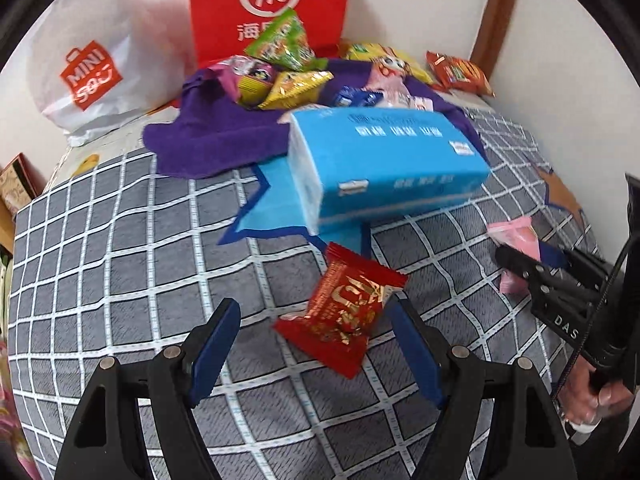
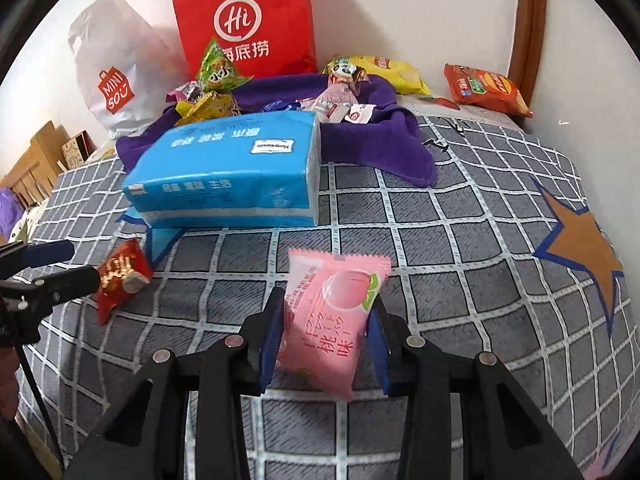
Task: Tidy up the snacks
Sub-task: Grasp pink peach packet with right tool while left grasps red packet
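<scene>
Near foreground: right gripper (image 2: pixel 324 334) pinching the pink peach packet (image 2: pixel 334 316) across its width (light, crinkly, crushable; hold the flat middle), long axis running near to far. Left gripper (image 1: pixel 316 344) spread around the red packet (image 1: pixel 344 312), which lies diagonally on the checked cover (image 1: pixel 120 280). Far: tissue pack (image 2: pixel 228 172).

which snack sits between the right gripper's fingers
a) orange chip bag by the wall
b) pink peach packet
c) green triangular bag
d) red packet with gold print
b: in the right wrist view the pink peach packet lies between the fingers of the right gripper, while the red packet is off by the left gripper.
</scene>
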Tool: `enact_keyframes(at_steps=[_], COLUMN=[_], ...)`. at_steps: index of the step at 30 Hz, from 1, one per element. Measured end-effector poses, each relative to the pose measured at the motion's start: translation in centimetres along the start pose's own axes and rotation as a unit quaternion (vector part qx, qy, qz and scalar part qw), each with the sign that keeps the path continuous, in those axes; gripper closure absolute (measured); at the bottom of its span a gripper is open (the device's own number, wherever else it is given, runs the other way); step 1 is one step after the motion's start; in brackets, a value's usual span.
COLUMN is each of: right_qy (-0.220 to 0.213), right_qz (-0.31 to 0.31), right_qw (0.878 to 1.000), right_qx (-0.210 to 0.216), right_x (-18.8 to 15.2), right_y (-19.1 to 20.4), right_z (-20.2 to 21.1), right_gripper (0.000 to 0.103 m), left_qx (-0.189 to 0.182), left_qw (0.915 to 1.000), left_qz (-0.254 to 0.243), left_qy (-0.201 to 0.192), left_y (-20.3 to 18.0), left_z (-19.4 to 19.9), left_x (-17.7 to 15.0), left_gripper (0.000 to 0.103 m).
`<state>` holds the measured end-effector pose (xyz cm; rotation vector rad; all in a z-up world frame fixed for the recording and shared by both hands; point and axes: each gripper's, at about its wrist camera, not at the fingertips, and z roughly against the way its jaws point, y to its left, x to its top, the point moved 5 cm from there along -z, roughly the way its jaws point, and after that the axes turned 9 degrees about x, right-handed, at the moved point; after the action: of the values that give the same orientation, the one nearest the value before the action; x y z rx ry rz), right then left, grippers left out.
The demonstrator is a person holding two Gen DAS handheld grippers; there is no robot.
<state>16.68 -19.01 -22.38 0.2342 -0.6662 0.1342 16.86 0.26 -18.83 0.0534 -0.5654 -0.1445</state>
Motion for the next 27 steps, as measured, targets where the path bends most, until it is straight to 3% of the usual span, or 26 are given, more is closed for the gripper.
enact_keyframes(at_steps=[7, 10, 11, 16, 21, 27], right_qy=[-0.019, -0.003, -0.005, -0.006, -0.004, -0.003], right_qz=[0.054, 0.05, 0.041, 0.02, 0.026, 0.029], right_qw=[0.998, 0.999, 0.999, 0.999, 0.999, 0.999], right_qx=[-0.027, -0.012, 0.003, 0.029, 0.021, 0.018], right_x=[0.6, 0.6, 0.7, 0.8, 0.8, 0.8], right_y=[0.5, 0.4, 0.2, -0.3, 0.1, 0.0], right_z=[-1.6, -2.5, -2.5, -2.4, -2.4, -2.5], right_gripper=[0.066, 0.068, 0.068, 0.068, 0.068, 0.068], left_qx=[0.009, 0.02, 0.025, 0.003, 0.017, 0.004], left_qw=[0.9995, 0.9988, 0.9986, 0.9993, 0.9977, 0.9972], left_qz=[-0.031, -0.044, -0.046, -0.02, -0.013, 0.014], left_qy=[-0.004, -0.009, -0.01, -0.031, -0.064, -0.073], left_y=[-1.7, -2.3, -2.3, -2.0, -2.1, -1.5], left_z=[-1.7, -2.4, -2.5, -2.4, -2.4, -2.4], left_x=[-0.4, -0.5, -0.5, -0.5, -0.7, -0.9], left_gripper=[0.031, 0.051, 0.063, 0.064, 0.063, 0.061])
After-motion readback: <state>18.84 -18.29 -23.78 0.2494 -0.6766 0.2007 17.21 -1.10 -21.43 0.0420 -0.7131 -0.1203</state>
